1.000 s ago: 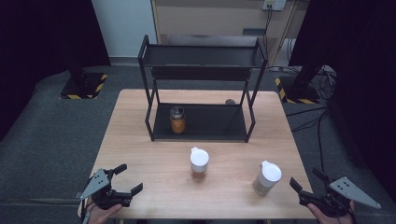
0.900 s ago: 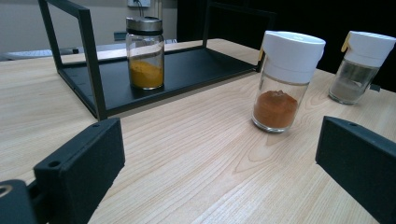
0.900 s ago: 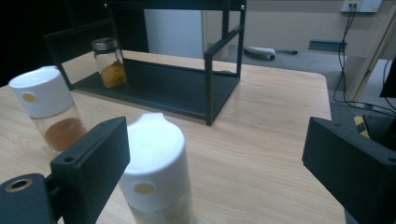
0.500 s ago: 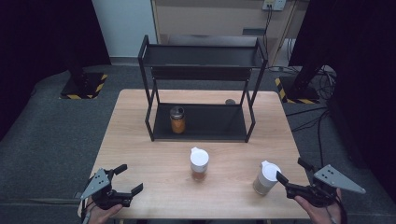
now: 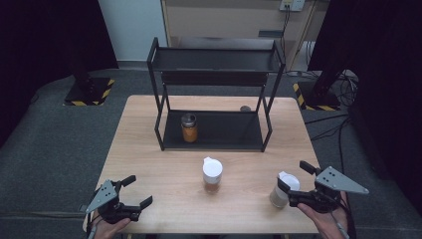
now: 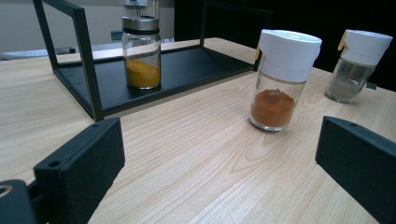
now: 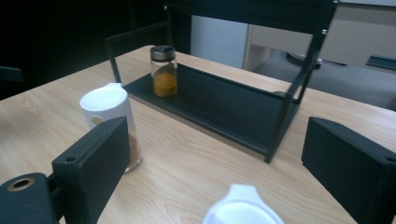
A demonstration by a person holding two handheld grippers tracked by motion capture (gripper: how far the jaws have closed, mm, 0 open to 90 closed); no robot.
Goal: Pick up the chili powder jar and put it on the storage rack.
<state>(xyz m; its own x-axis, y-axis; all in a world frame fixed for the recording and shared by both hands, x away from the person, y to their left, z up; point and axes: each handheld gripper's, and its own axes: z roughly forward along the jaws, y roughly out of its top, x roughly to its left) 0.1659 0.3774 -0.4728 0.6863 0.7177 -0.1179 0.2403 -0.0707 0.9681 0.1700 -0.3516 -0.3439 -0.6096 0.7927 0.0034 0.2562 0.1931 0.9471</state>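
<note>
right gripper (image 5: 293, 185): jaws apart, nothing clamped; it sits at the grey jar, one jaw beyond the cap and one in front, so the jar is lined up to go between them.
grey jar (image 5: 284, 190): the thing in hand; stands upright on the table (image 5: 149, 149) near the front right edge, well clear of the rack. Long axis vertical, white cap up. In the right gripper view its cap (image 7: 243, 210) shows low between the jaws.
cap spout: the small tab seems to point away from the person, toward the rack; blurred, not certain.
contact: pads do not look pressed on the jar yet; hard to be sure from above.
left gripper (image 5: 133, 191): jaws apart, empty, parked over the front left edge, likely just waiting.
red jar (image 5: 212, 175): upright mid-table, white cap up, free-standing between the two grippers, reddish powder in the bottom.
yellow jar (image 5: 189, 127): upright on the lower shelf of the rack (image 5: 214, 79), toward its left end, metal lid up. Probably the model for where the others go.
why this layout: the two capped jars stand in the open in front of the rack, so each can be taken side-on and carried straight in.
approach: side grip across the body below the cap looks the safest way to keep the axis vertical.
</note>
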